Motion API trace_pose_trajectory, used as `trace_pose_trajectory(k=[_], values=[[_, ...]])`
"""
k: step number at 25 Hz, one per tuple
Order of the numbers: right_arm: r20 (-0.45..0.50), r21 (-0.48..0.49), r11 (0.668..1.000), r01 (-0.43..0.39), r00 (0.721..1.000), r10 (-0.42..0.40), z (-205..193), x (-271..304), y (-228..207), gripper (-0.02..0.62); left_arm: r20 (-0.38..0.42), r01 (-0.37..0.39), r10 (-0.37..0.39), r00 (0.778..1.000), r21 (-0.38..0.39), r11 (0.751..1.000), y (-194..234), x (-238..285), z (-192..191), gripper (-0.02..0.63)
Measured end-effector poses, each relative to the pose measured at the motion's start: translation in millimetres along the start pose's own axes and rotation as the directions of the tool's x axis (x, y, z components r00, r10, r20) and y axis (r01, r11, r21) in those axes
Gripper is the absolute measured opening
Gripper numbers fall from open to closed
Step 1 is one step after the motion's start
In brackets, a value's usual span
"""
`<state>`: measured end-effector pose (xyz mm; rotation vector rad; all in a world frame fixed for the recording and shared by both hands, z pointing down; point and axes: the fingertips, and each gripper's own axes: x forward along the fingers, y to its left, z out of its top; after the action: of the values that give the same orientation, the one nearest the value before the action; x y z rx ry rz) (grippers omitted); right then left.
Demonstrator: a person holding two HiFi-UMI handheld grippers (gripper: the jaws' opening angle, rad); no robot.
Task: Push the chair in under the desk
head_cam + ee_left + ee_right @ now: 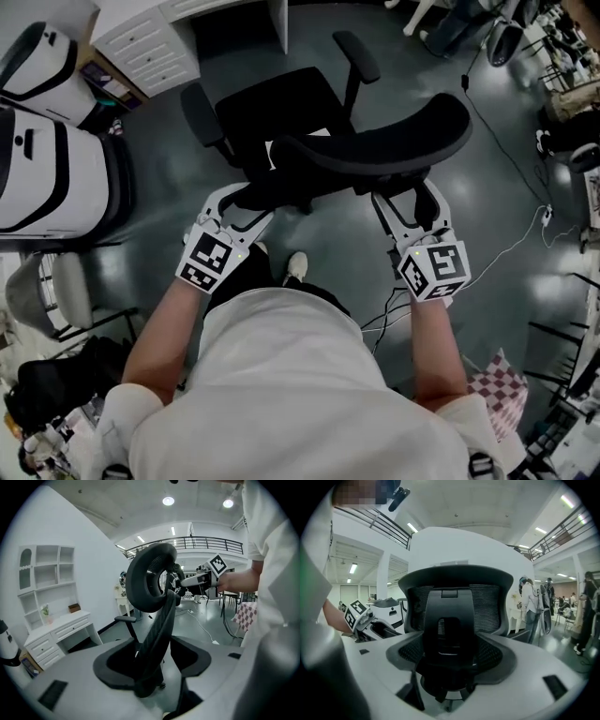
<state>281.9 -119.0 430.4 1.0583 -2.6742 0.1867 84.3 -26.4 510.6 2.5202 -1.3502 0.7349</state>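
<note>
A black office chair point(281, 117) stands in front of me, its seat facing the white desk with drawers point(141, 37) at the top left. Its curved backrest point(394, 141) is nearest me. My left gripper point(246, 199) is at the backrest's left end. In the left gripper view the backrest's edge point(157, 634) runs down between the wide jaws of the left gripper point(152, 660), with floor showing beside it. My right gripper point(410, 199) reaches under the right end. In the right gripper view the backrest spine point(450, 625) fills the space ahead of the open right gripper point(450, 656).
Large white machines point(47, 169) stand at the left, close to the desk's drawers. A white cable point(511, 244) trails over the dark floor at the right. A checkered cloth point(502, 384) lies lower right. My shoe point(295, 265) is just behind the chair base.
</note>
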Motion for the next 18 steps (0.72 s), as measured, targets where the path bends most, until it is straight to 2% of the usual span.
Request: trace_pose_trajectory(k=[5, 18], values=[[0.011, 0.003, 1.000, -0.019, 1.000, 0.019, 1.0, 9.8, 3.9, 0.328, -0.003, -0.024, 0.024, 1.000, 0.003, 1.000, 5.4, -4.9, -3.4, 0.233], [-0.003, 0.007, 0.998, -0.066, 0.998, 0.066, 8.1, 26.6, 13.9, 0.328, -0.002, -0.020, 0.020, 1.000, 0.013, 1.000, 22.9, -11.7, -5.3, 0.225]])
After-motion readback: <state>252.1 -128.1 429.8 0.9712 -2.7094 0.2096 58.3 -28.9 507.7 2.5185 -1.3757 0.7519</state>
